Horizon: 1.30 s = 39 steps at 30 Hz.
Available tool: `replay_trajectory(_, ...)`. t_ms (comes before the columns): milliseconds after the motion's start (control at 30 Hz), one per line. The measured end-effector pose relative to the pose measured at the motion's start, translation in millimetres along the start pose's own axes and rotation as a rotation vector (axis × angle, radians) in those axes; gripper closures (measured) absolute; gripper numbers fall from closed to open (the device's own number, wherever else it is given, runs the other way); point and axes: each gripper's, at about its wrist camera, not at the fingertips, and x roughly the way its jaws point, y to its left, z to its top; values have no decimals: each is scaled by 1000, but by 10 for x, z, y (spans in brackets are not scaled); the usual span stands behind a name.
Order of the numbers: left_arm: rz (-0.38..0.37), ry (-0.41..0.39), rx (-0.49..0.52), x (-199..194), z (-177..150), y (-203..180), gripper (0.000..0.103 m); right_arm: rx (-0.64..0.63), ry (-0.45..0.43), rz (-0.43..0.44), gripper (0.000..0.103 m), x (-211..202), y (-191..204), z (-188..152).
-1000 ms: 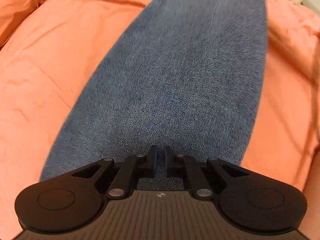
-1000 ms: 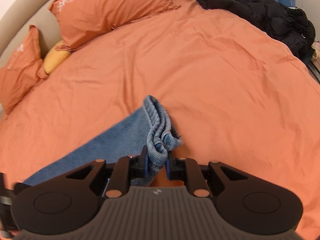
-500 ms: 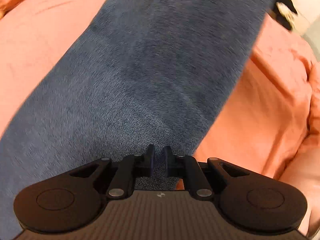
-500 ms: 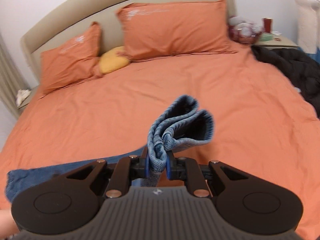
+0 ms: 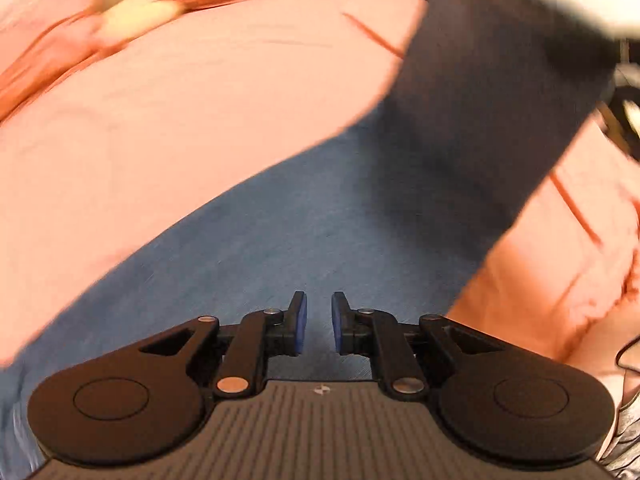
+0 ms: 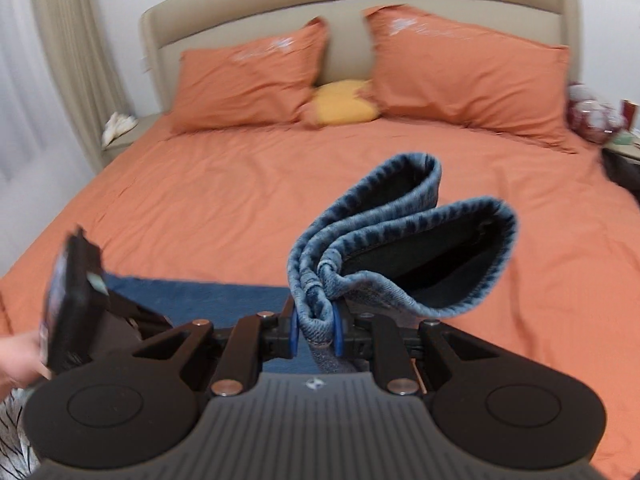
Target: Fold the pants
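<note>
Two hem cuffs of the jeans [image 6: 400, 240] sit pinched in the right tool [image 6: 315, 330], lifted above the orange bed [image 6: 200, 200]. Left tool [image 5: 319, 322] has just been parting, its blue pads slightly apart above the denim leg, which shows through the gap; whether they still grip cannot be told.

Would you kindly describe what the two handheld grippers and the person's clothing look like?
Both grippers, left gripper and right gripper, are matte black: a ribbed grey-black body with a small white emblem, two round discs at the sides, linkage arms with silver pins, and short fingers faced with blue pads. No cables show. A grey garment with dark streaks shows at the frame edge.
</note>
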Motion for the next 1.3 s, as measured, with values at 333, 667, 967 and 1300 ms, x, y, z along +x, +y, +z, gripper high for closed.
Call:
replay_trajectory(333,62,-25,-267,-280,-633,676,79,-241,188,38,87,1131,1123,-678)
replay_trajectory(667,-28,-69,-348,-120,-1032,848,79,-501,306,-23,71,1805,1651,-1224)
replay_trajectory(967,-64,-146,-430,-169,-1163,1036,77,-370,279,36,47,1448,1390,-793)
replay_trajectory(1300,-25,-157,-422,-90,-1143,1051,77,-173,243,-73,34,1850,1064,-344)
